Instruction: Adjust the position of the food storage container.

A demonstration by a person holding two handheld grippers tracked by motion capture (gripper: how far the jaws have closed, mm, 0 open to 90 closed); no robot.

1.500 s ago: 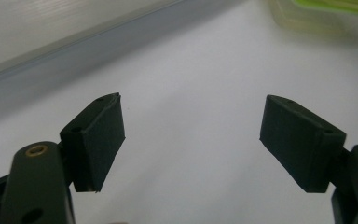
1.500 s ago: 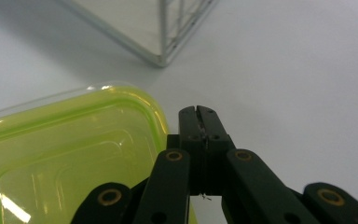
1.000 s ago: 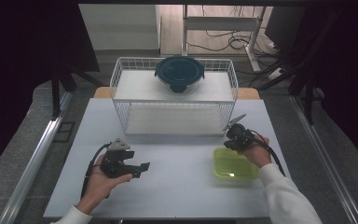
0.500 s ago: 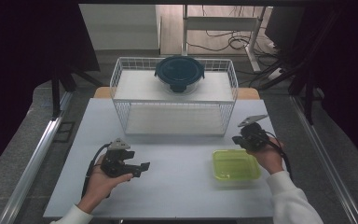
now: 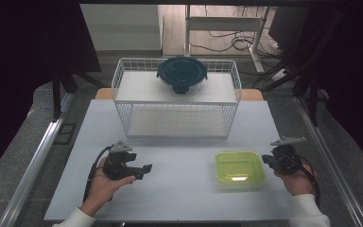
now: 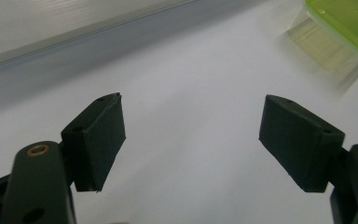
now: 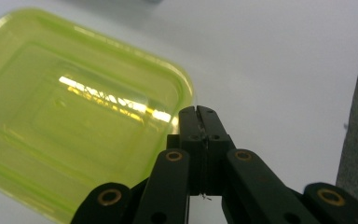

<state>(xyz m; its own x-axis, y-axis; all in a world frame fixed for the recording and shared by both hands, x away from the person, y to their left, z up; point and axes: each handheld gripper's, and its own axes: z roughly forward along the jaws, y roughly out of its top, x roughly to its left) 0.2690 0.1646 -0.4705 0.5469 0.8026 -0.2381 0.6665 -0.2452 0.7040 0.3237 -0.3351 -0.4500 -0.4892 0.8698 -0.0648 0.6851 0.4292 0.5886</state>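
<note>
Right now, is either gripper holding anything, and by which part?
Nothing is held. The left gripper is open over bare table; the right gripper is shut empty beside the green container.

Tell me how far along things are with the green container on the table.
Done so far: the green container sits lidded on the table, and a round dark-lidded container already rests on the wire rack. In hand: nothing; the right gripper has its jaws shut beside the green container, and the left gripper is open and empty. Probably left: gripping the green container and racking it.
</note>
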